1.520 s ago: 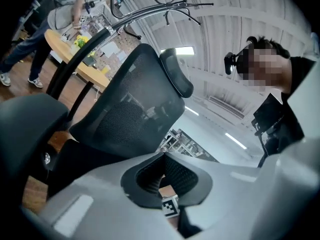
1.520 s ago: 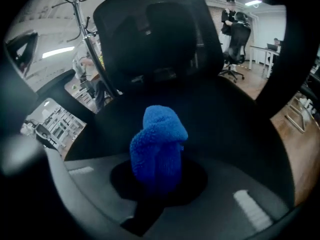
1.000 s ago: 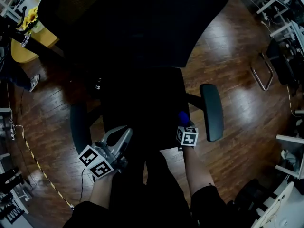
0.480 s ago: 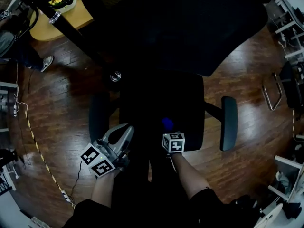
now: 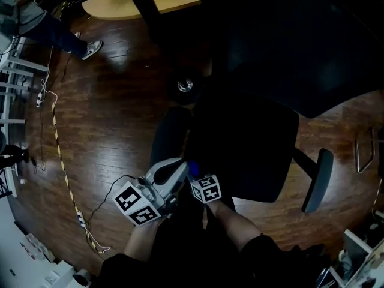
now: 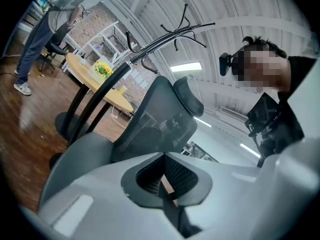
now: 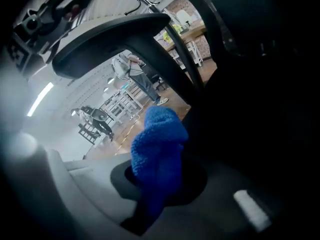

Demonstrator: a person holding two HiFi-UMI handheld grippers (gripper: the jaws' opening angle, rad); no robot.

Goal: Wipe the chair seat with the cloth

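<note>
Seat open between armrests
The chair seat (image 5: 249, 143) lies open between left armrest (image 5: 167, 137) and right armrest (image 5: 317, 182); the backrest (image 5: 300, 41) walls its far side; bare floor (image 5: 102, 113) spreads leftward.

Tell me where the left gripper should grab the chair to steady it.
Probably the near armrest, taken from above across its width. It is a long, narrow pad lying just ahead of the left gripper. That gripper's jaws are shut and empty, so they must open first.

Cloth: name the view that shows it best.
Right gripper view: the blue cloth fills the middle, close and clear. The head view shows only a small blue speck of it; the left gripper view shows none of it.
</note>
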